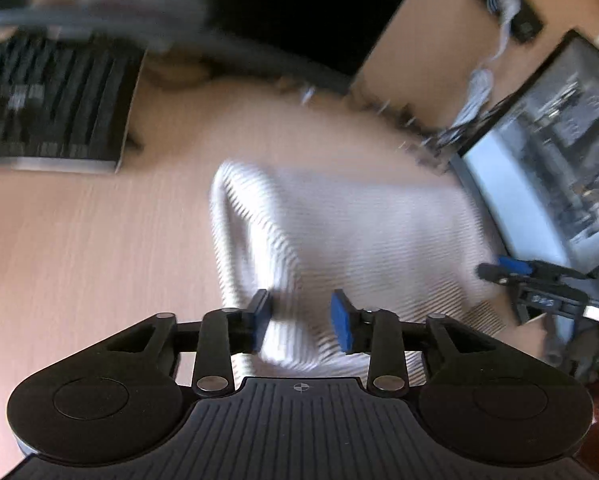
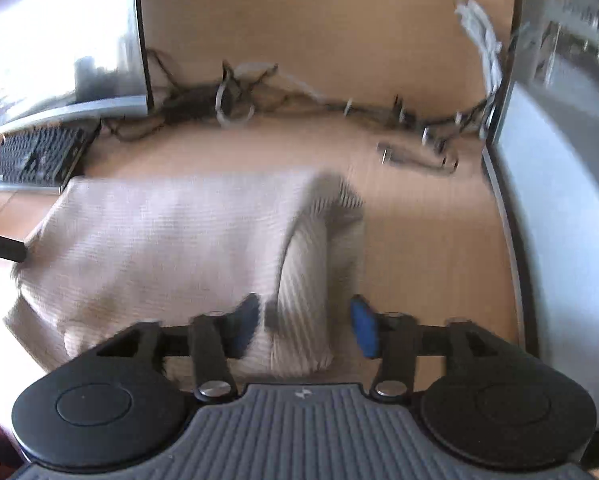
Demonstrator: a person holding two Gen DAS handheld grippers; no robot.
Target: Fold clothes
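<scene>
A: Nearest the left camera, the left gripper (image 1: 301,326) had its blue-padded fingers (image 1: 342,326) apart, a fold of the cloth (image 1: 359,236) between them, not pinched.

B: And the right gripper (image 2: 304,330)?

A: Its fingers stood wider, straddling a rolled edge, pads off it. The cloth was pale, finely ribbed knit, lying folded on the light wood-grain surface (image 1: 79,240).

B: Beyond that?

A: The left view had a black keyboard (image 1: 51,104) at ten o'clock and a monitor (image 1: 547,168) at two. Only the right view showed the tangle of cables (image 2: 227,100) at twelve, blurred, along a tan back panel.
</scene>
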